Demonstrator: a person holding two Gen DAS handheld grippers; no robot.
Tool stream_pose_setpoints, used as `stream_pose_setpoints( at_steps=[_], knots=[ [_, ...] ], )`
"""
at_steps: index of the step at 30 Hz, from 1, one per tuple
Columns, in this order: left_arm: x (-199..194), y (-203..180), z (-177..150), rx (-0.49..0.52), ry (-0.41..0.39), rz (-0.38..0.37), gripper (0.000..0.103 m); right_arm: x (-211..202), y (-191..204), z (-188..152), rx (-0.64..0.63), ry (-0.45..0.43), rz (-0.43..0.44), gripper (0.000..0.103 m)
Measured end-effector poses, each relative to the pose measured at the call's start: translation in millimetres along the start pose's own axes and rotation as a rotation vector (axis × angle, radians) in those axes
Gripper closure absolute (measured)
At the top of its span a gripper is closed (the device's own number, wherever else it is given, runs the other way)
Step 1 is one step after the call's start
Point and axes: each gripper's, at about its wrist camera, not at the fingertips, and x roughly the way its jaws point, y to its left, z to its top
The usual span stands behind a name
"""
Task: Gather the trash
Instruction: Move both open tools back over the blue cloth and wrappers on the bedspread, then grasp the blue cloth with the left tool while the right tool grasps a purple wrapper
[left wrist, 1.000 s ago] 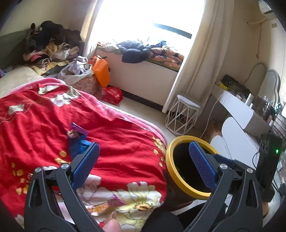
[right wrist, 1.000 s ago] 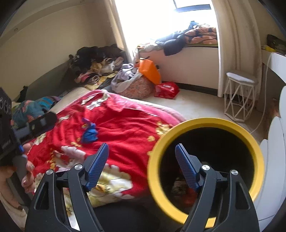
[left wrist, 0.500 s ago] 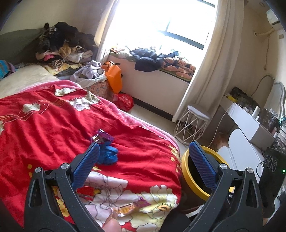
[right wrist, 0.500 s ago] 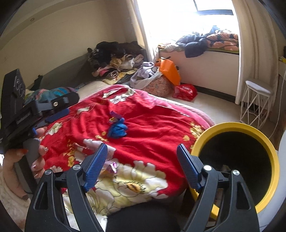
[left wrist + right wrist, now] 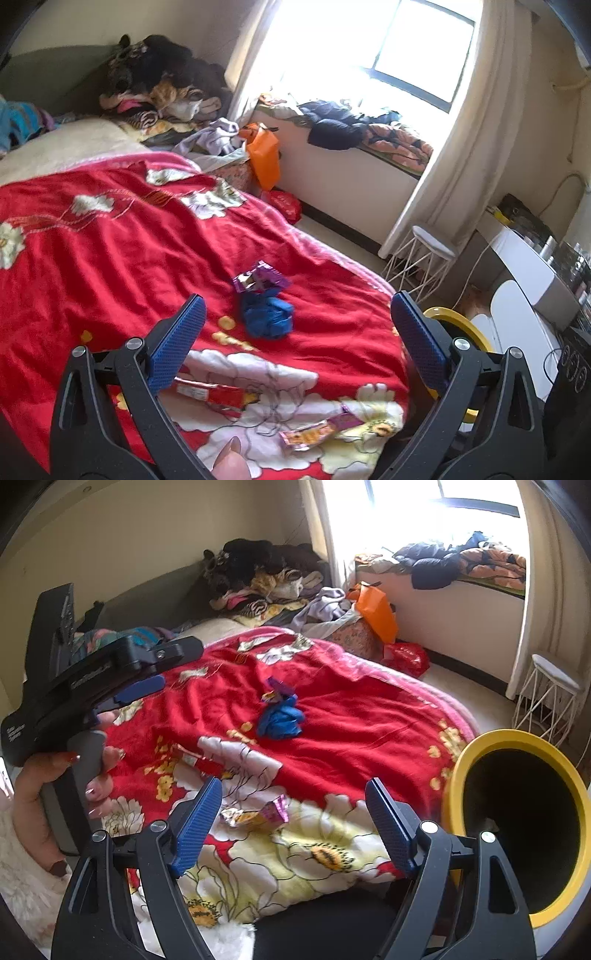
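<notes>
left tongs (image 5: 295, 332): spread, empty, tilted down over red floral bed blanket (image 5: 110, 251). right tongs (image 5: 293, 823): spread, empty, above crumpled foil wrapper (image 5: 258, 814). crumpled blue wrapper (image 5: 267, 317): mid-blanket. yellow-rimmed black bin (image 5: 517, 827): beside bed, contents unclear.

Home bedroom: bed with red floral blanket (image 5: 110, 258), clothes pile (image 5: 162, 88), curtained window (image 5: 406, 55).

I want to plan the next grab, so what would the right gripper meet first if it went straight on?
Probably the crinkled wrapper on the blanket; it lies between the open right gripper fingers, though depth is unclear.
</notes>
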Motion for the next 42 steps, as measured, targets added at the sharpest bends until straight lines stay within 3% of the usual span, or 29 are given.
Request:
stream_pose_setpoints(
  at_steps=[11,19,28,33,39,42],
  knots=[
    [27,33,-11,-0.049,0.094,0.025,0.011,31,13,-13,-0.026,0.082,0.016,0.026],
    [70,39,-13,-0.052,0.211,0.038,0.011,60,13,-17,-0.029,0.164,0.028,0.027],
    [102,39,-14,-0.037,0.276,0.076,0.022,87,17,-10,-0.021,0.244,0.08,0.049],
    [120,44,-13,-0.068,0.324,0.09,0.032,101,16,-15,-0.016,0.3,0.096,0.07],
    [139,37,-18,-0.063,0.373,0.079,0.044,93,15,-19,-0.016,0.271,0.122,0.087],
    [144,34,-18,-0.059,0.382,0.074,0.051,85,13,-20,-0.017,0.249,0.13,0.087]
  ],
)
